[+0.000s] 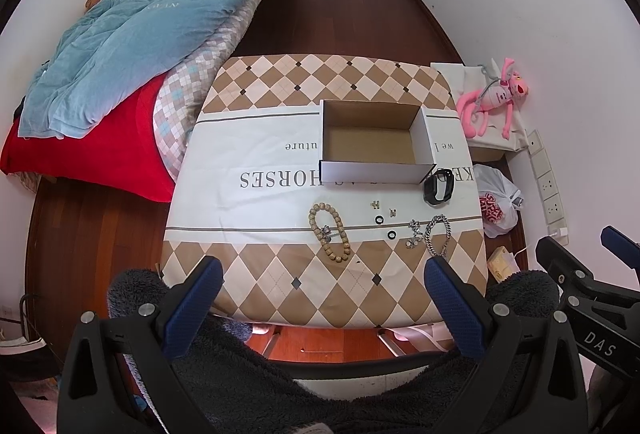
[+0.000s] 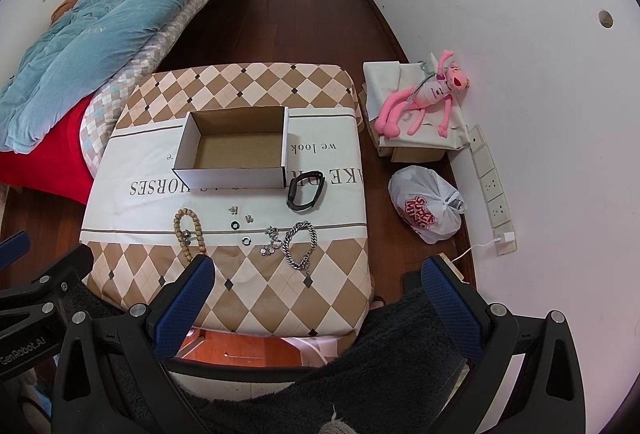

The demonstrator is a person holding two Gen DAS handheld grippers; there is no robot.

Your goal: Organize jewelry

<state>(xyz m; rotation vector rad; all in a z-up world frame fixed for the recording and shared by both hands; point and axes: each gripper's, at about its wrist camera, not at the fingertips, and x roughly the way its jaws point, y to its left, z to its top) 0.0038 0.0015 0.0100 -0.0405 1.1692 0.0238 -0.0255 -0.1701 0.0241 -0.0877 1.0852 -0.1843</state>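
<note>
The bench [image 1: 280, 138], covered with a diamond-pattern cloth, carries everything for the task. The landmark is the open cardboard box [image 1: 374, 138], which is empty and stands in the middle of the bench with its long side across the view.

Just beside the near right corner of the box lies the black watch band [image 1: 439, 186], closed in a loop. In front of the box, to the left, is the wooden bead bracelet [image 1: 330, 232], a long oval whose long axis points toward the box, with a small metal piece inside its loop. In front of the box, to the right, the silver chain bracelet [image 2: 298, 244] lies with its long axis also roughly toward the box, and a smaller silver chain [image 2: 270, 240] is just beside it. Between them are two black rings [image 1: 379, 220] and two small earrings [image 1: 375, 203].

The left gripper [image 1: 324, 290] and the right gripper [image 2: 318, 286] both hover over the near edge of the bench, wide open and holding nothing.

I think the first pick is not yet begun. It seems best to close across the narrow side of a bracelet, not along its length, and to lift slowly because the chain will hang and swing.
</note>
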